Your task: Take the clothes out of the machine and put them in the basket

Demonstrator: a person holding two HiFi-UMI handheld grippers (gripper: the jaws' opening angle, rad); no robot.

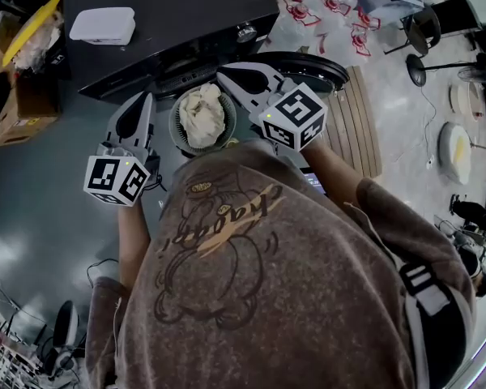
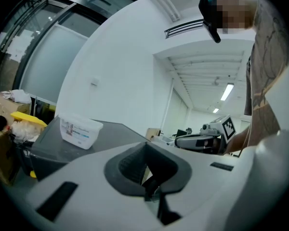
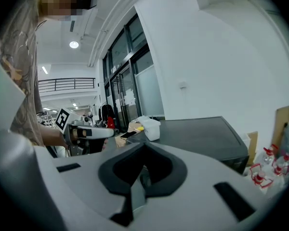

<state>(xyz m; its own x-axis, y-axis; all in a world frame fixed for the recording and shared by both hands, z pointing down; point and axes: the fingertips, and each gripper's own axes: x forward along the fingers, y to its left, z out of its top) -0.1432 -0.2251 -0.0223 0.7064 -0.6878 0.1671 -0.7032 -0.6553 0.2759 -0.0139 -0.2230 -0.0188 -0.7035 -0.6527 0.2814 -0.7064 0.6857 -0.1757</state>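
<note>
In the head view a round grey basket (image 1: 176, 130) stands on the floor in front of the black washing machine (image 1: 170, 10), and a bundle of cream clothes (image 1: 204, 113) lies in it. My left gripper (image 1: 139, 105) is to the left of the basket, jaws together with nothing in them. To the basket's right and a little above it, my right gripper (image 1: 236, 79) has its jaws together too. The left gripper view shows shut jaws (image 2: 148, 170) and the right gripper (image 2: 202, 141) beyond. In the right gripper view the jaws (image 3: 142, 172) are shut and the left gripper (image 3: 86, 133) shows at the left.
A white plastic box (image 1: 103, 25) sits on top of the machine. The machine's round door (image 1: 312, 65) stands open at the right, next to a wooden slatted board (image 1: 360, 120). Cardboard boxes (image 1: 16, 96) stand at the left. Red-and-clear items (image 1: 324, 6) lie on the floor behind.
</note>
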